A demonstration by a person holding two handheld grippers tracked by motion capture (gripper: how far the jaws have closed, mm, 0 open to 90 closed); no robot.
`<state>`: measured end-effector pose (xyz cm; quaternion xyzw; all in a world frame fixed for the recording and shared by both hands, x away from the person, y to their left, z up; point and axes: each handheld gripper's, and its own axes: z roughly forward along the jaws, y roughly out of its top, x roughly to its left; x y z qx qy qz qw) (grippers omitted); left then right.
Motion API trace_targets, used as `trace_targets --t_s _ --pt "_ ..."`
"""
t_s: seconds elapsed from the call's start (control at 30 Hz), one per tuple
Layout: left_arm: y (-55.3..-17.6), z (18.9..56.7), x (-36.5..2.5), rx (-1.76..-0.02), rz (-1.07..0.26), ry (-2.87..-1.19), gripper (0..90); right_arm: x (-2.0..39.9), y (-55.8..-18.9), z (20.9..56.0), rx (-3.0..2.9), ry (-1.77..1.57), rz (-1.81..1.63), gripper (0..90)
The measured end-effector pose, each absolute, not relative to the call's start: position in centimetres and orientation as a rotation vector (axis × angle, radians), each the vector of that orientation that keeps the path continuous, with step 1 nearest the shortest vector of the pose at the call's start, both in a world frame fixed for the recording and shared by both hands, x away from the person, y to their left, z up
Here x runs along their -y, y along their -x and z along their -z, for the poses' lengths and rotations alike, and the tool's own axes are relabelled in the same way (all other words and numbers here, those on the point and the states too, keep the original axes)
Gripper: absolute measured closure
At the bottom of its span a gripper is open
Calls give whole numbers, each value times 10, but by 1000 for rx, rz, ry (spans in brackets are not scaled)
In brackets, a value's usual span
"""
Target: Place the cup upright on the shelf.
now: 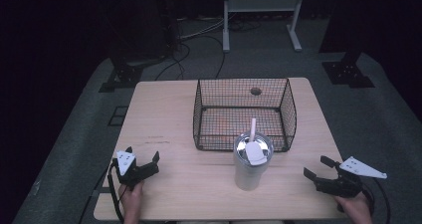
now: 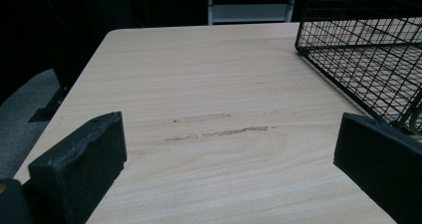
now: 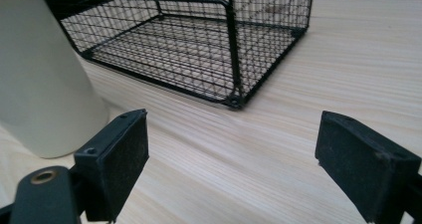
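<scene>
A cream tumbler [image 1: 251,165] with a clear lid and a pale straw stands upright near the table's front edge, just in front of a black wire basket [image 1: 200,118]. The basket looks bare inside. My left gripper [image 1: 143,156] rests low at the front left, open, with bare tabletop between its jaws. My right gripper [image 1: 318,167] sits at the front right, open, a short way right of the tumbler. In the right gripper view the tumbler [image 3: 42,79] stands at the left beyond the jaws, and the basket's corner [image 3: 234,100] lies straight ahead.
The light wooden table [image 1: 164,119] has faint scuff marks [image 2: 219,127] ahead of my left gripper. The basket's near wall [image 2: 368,69] rises at the right of the left gripper view. Cables and a white stand's legs [image 1: 261,25] lie on the floor beyond.
</scene>
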<state>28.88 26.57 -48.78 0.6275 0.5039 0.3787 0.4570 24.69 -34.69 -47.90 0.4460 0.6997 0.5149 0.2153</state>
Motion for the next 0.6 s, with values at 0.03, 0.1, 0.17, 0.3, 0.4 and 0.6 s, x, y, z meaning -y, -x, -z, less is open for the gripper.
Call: trace_targets --t_s 0.03,0.1,0.17,0.3,0.4,0.6 --pt "-289 488 -266 -1242 -934 -1547 0 347 -247 479 -1940 -1237 -1428 127" --pt "-288 488 -265 -1240 -934 -1550 0 345 -246 476 -1949 -1221 -1427 127" --pt "-288 488 -265 -1240 -933 -1553 0 343 -245 472 -1955 -1204 -1427 123" --pt "-288 488 -265 -1239 -932 -1554 0 337 -242 468 -1980 -1175 -1433 118" --pt "-289 488 -265 -1239 -932 -1558 0 328 -240 464 -2028 -1132 -1441 103" --pt "-289 488 -265 -1238 -935 -1561 0 313 -236 455 -2077 -1054 -1485 91"
